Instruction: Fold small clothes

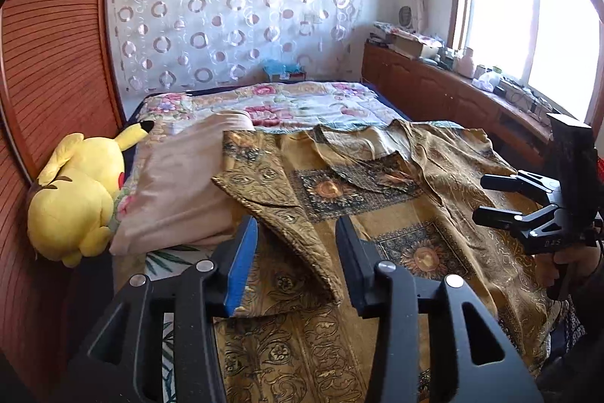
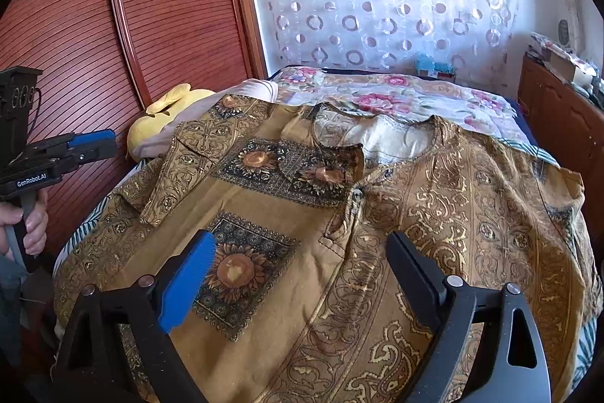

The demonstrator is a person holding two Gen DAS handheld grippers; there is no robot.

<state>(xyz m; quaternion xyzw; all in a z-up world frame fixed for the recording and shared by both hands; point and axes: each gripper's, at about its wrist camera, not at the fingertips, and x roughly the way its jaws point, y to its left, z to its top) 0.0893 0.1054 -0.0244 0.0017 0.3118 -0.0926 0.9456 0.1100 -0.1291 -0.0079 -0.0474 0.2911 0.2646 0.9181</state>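
Observation:
A golden-brown patterned shirt (image 1: 377,214) with sunflower panels lies spread front-up on the bed, collar toward the far side. One sleeve (image 1: 264,176) is folded inward across its front. My left gripper (image 1: 296,246) hovers open over that sleeve's cuff end; the cloth lies below the fingers and the pads do not press it. In the right wrist view the shirt (image 2: 339,214) fills the middle, and the folded sleeve (image 2: 177,169) lies at its left. My right gripper (image 2: 302,255) stands wide open above the shirt's lower front, holding nothing. Each gripper also shows from the side, the left gripper (image 2: 94,146) and the right gripper (image 1: 494,199).
A yellow plush toy (image 1: 75,199) and a pink pillow (image 1: 181,184) lie left of the shirt, against a reddish wooden wardrobe (image 1: 56,63). A floral quilt (image 1: 283,101) covers the far bed. A cluttered wooden cabinet (image 1: 434,85) runs under the window on the right.

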